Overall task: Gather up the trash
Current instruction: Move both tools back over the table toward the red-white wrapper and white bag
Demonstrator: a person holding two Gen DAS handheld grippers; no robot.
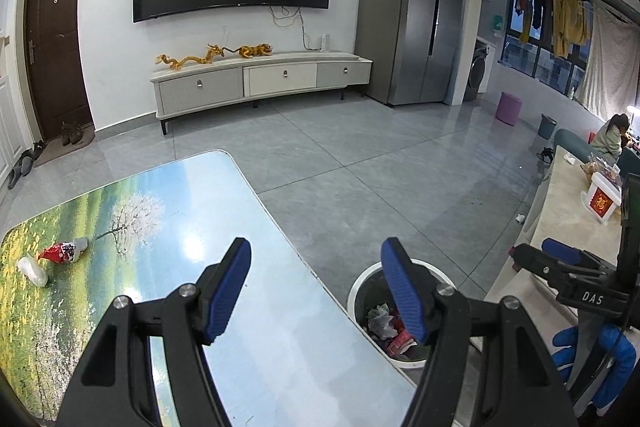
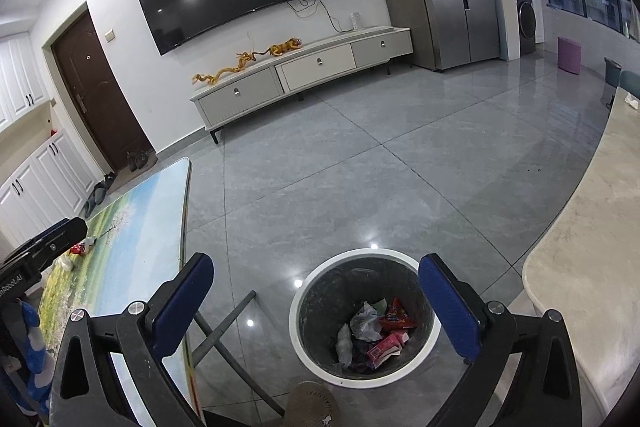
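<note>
Lying on the table (image 1: 280, 307), the red wrapper (image 1: 60, 253) runs lengthwise left-right; left gripper (image 1: 316, 291) and right gripper (image 2: 316, 303) both gape empty

1. The left gripper's right finger (image 1: 404, 295) covered part of the trash bin (image 1: 362, 281) and its litter.
2. The landscape-printed table (image 2: 136, 247) ran off the right wrist view's lower edge.
3. The red wrapper's (image 1: 60, 253) print was too small to read.
4. The beige counter (image 2: 592, 247) was cut by the frame's right edge.
</note>
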